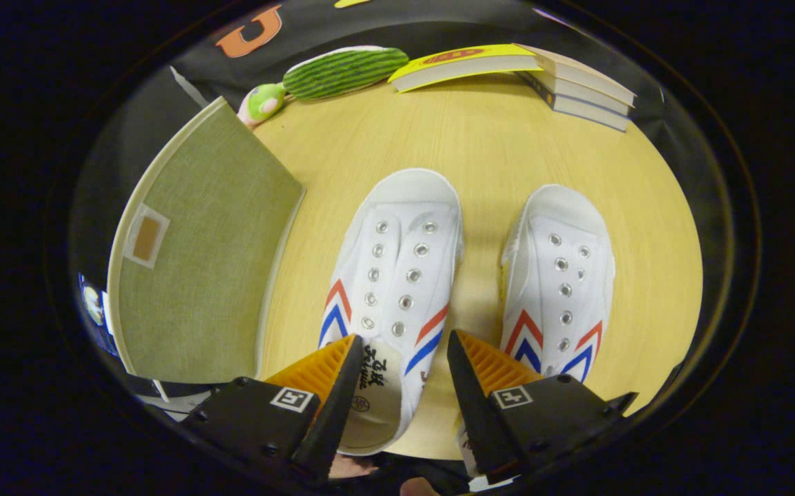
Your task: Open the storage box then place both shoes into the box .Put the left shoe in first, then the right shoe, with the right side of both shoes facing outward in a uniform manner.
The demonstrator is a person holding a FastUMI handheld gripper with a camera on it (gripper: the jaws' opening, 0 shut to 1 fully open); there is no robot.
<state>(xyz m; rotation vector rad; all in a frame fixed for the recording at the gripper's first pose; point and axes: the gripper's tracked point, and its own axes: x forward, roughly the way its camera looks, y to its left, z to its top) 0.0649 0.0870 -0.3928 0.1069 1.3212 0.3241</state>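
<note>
The wooden table [494, 145] spread pale and bare under everything. On it, off to the left of the fingers, the storage box [198, 269] sat with its green fabric lid down and a small label patch on top; its near corner lay just beside the left finger, though whether they touched could not be told.

At the far side of the table a stack of books [576, 83] rested with a yellow-covered one on top, and beside it lay a green striped plush toy [342, 69] with a small pale head.

Two white canvas shoes stood side by side, apart from each other, their long axes running straight away from the gripper, toes pointing toward the books and heels toward the fingers. Both bore red and blue chevrons on their sides.

The left shoe [397, 275] lay partly between the fingers: its heel opening and printed insole showed in the gap. The right shoe [559, 275] lay just ahead of the right finger, its heel hidden behind that finger.

The gripper [404, 358] hung over the heels with its jaws spread wide, gripping nothing; the left shoe's heel filled much of the gap, and contact with either pad could not be made out.
</note>
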